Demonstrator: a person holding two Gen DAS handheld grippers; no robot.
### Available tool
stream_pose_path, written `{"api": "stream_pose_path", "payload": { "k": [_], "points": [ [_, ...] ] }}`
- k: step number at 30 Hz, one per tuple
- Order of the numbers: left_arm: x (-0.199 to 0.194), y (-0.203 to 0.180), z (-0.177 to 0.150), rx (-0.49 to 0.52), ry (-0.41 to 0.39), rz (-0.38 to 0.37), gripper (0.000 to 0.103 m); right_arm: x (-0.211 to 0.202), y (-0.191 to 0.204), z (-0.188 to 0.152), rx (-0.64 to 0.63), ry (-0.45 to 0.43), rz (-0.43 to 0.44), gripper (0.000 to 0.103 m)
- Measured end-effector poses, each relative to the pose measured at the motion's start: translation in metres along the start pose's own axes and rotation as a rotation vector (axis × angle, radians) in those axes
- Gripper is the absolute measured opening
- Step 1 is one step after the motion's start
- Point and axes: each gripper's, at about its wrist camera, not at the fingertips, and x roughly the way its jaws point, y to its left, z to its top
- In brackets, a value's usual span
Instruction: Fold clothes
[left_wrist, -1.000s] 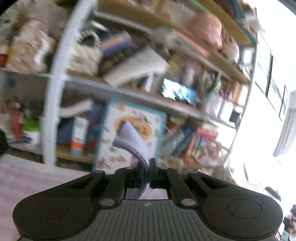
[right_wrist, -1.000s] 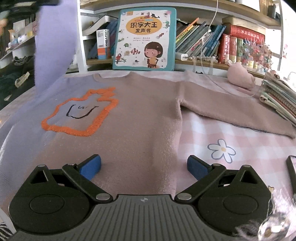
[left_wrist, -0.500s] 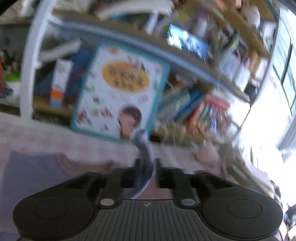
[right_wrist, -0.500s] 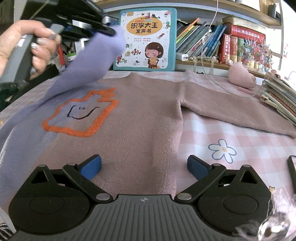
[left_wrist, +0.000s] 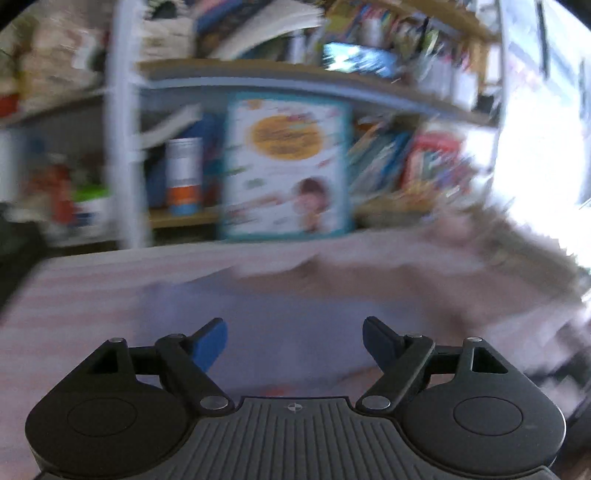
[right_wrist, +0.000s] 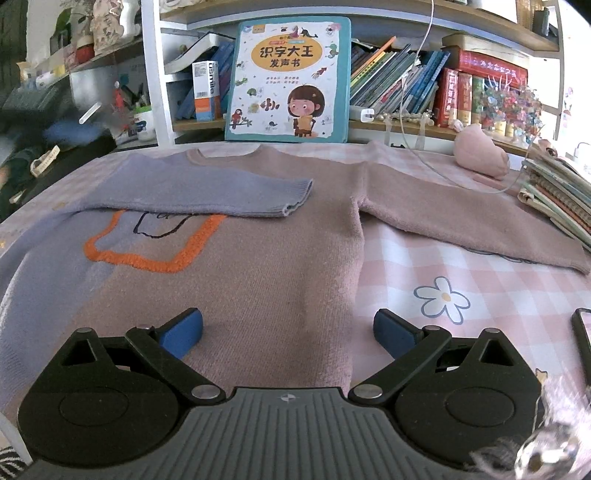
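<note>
A pink and lilac sweater (right_wrist: 280, 258) with an orange outlined patch (right_wrist: 147, 254) lies flat on the checked table. Its lilac left sleeve (right_wrist: 207, 192) is folded across the chest; the pink right sleeve (right_wrist: 465, 221) stretches out to the right. My right gripper (right_wrist: 288, 326) hangs open just above the sweater's lower body, holding nothing. In the blurred left wrist view my left gripper (left_wrist: 294, 339) is over the lilac cloth (left_wrist: 280, 325), its jaws opening with nothing pinched between them.
A picture book (right_wrist: 291, 77) leans on the bookshelf behind the table. A pink plush (right_wrist: 480, 155) and a stack of books (right_wrist: 554, 192) sit at the right. A phone edge (right_wrist: 581, 339) lies at the near right. A white cable (right_wrist: 417, 122) hangs over the table.
The left gripper carried the lilac sleeve down and across the chest, then let it go and opened. The sleeve now lies flat on the sweater. The right gripper stayed still.
</note>
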Motion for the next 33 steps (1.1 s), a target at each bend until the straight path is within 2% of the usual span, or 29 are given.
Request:
{"api": "stream_pose_path", "payload": {
  "k": [3,5,7,10,11,13,14,17,19,20,21,22,28,33],
  "points": [
    [-0.022,0.022,-0.031,0.053,0.037,0.159,0.083,-0.006,-0.002,-0.002,0.000,-0.007,-0.016,0.098],
    [-0.030,0.031,-0.046,0.062,0.059,0.209,0.083,-0.012,-0.004,-0.003,0.002,-0.008,-0.027,0.096],
    [-0.033,0.039,-0.058,0.046,0.084,0.228,0.082,-0.018,-0.009,-0.003,0.005,-0.004,-0.037,0.090],
    [-0.033,0.049,-0.070,-0.004,0.103,0.213,0.082,-0.026,-0.016,-0.004,0.013,0.010,-0.070,0.078],
    [-0.030,0.051,-0.071,-0.025,0.107,0.201,0.082,-0.027,-0.018,-0.004,0.014,0.022,-0.083,0.071],
    [-0.026,0.056,-0.074,-0.059,0.114,0.177,0.076,-0.029,-0.022,-0.006,0.030,0.039,-0.088,0.062],
    [-0.024,0.057,-0.076,-0.073,0.116,0.165,0.069,-0.030,-0.024,-0.007,0.048,0.042,-0.080,0.059],
    [-0.018,0.065,-0.081,-0.118,0.128,0.122,0.033,-0.031,-0.026,-0.008,0.085,0.045,-0.066,0.049],
    [-0.017,0.070,-0.084,-0.149,0.122,0.091,0.026,-0.031,-0.021,-0.008,0.078,0.045,-0.059,0.040],
    [-0.017,0.072,-0.084,-0.156,0.121,0.085,0.016,-0.030,-0.018,-0.007,0.071,0.046,-0.053,0.032],
    [-0.017,0.073,-0.084,-0.161,0.117,0.079,0.010,-0.029,-0.016,-0.005,0.070,0.048,-0.041,0.019],
    [-0.017,0.075,-0.085,-0.165,0.114,0.074,0.007,-0.028,-0.013,-0.004,0.069,0.051,-0.028,0.016],
    [-0.019,0.102,-0.087,-0.274,0.085,0.054,0.005,-0.014,0.002,0.007,0.038,0.049,0.004,0.012],
    [-0.019,0.119,-0.079,-0.267,0.067,0.126,0.005,0.008,0.022,0.020,-0.008,0.047,0.046,0.012]
  ]
}}
